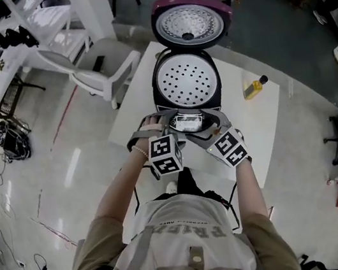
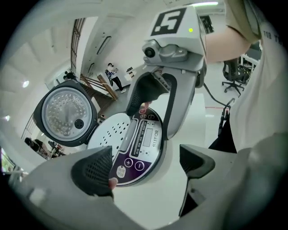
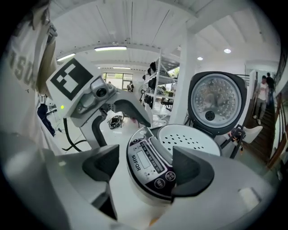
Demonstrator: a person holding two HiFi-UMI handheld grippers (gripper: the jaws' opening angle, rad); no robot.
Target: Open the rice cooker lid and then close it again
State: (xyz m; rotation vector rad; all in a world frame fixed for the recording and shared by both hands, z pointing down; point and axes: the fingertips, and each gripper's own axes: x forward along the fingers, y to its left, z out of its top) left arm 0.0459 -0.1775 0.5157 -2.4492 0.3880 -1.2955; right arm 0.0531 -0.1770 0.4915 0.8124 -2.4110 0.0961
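Observation:
The rice cooker (image 1: 186,83) stands on the white table (image 1: 264,121) with its purple-rimmed lid (image 1: 191,23) swung up and back, so the perforated inner plate (image 1: 184,80) shows. Both grippers hover at the cooker's front, over the control panel (image 1: 187,121). My left gripper (image 1: 162,124) is open; in its own view, where it shows as (image 2: 145,168), the panel (image 2: 141,143) lies beyond the gap, apart from the pads. My right gripper (image 1: 209,125) is open too, seen in its own view as (image 3: 146,168), with the panel (image 3: 146,161) below the gap. Neither holds anything.
A small yellow bottle (image 1: 255,87) lies on the table to the right of the cooker. White chairs (image 1: 102,65) stand at the table's left, and shelving with clutter (image 1: 4,44) beyond them. The person's body is close to the table's near edge.

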